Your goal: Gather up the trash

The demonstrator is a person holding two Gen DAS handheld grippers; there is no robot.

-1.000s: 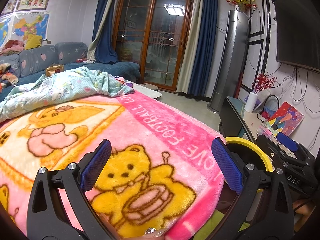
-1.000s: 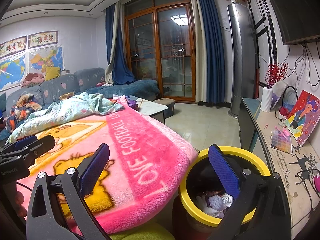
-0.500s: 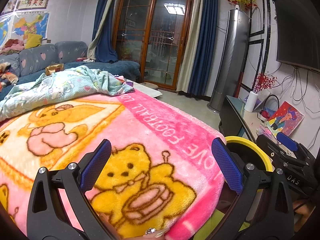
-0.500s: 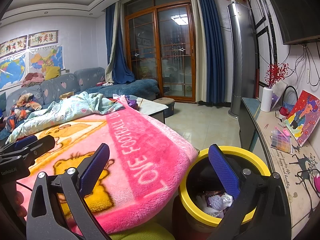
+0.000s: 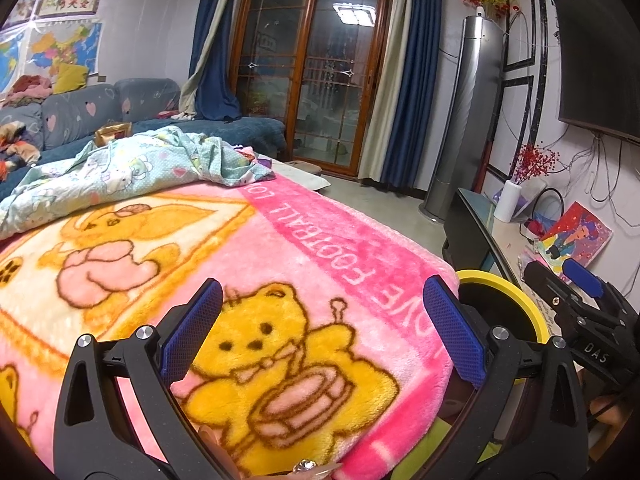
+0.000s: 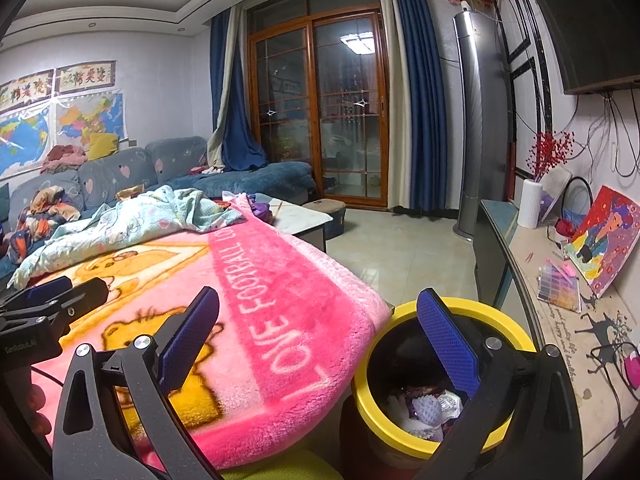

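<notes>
The black left gripper with blue pads (image 5: 320, 328) and matching right gripper (image 6: 320, 336) are both hovering, jaws spread wide and empty.

The pink blanket (image 6: 280, 320) carries white capitals along its darker pink band: "LOVE FOOTBALL LO", the rest hidden under the pale blue quilt (image 6: 132, 224). In the left wrist view the same band (image 5: 352, 248) reads upside down, showing "OVE FOOTBALL LO". The right gripper (image 5: 580, 312), seen from the left camera, bears the white letters "DAS" on its black body. The left gripper (image 6: 44, 320), seen from the right camera, has a small white label (too blurred to read). The framed wall hangings (image 6: 56, 84) show red characters, not legible here.
</notes>
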